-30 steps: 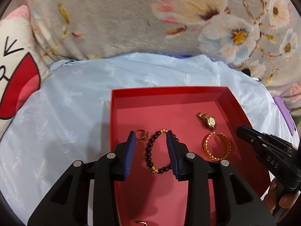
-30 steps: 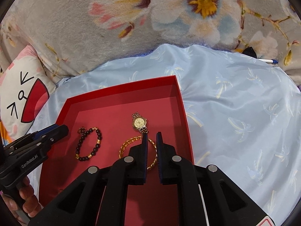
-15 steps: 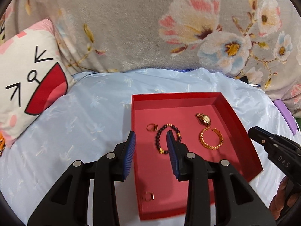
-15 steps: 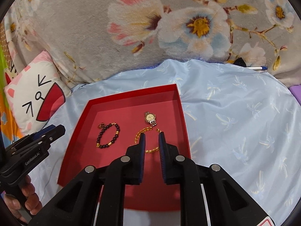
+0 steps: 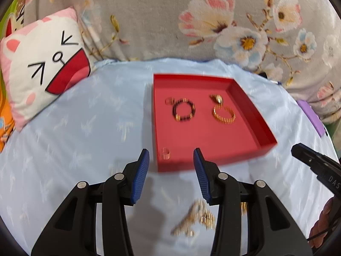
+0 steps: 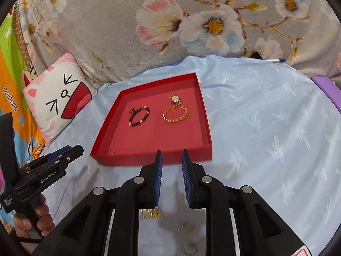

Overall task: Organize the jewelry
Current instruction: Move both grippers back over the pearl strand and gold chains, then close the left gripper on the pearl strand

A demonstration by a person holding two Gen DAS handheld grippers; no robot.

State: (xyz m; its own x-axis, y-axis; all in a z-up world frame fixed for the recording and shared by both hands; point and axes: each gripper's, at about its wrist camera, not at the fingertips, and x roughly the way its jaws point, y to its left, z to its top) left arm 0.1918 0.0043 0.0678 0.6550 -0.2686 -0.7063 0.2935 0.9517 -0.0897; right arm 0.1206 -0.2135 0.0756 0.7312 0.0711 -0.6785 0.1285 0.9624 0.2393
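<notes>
tray [image 5: 245, 98] red | cloth [image 5: 85, 128] pale blue | blanket [image 6: 106, 32] grey, floral | bangle [image 6: 174, 114] gold

One red tray [image 6: 204, 147]; inside: two bracelets [image 6: 139, 115] [image 6: 175, 114], one watch [image 6: 175, 98] (loose pieces blurred, uncounted).

Bed surface: pale blue sheet [image 6: 266, 128] with faint palm print.
On it: red tray [image 6: 204, 123], shallow, walled; cat-face cushion [image 5: 40, 64] at the left edge; purple item [image 5: 310, 117] at the right edge; pen [image 6: 275, 60] at the far edge; loose gold chain [image 6: 149, 213] and small rings [image 6: 187, 227], blurred, near side.
</notes>
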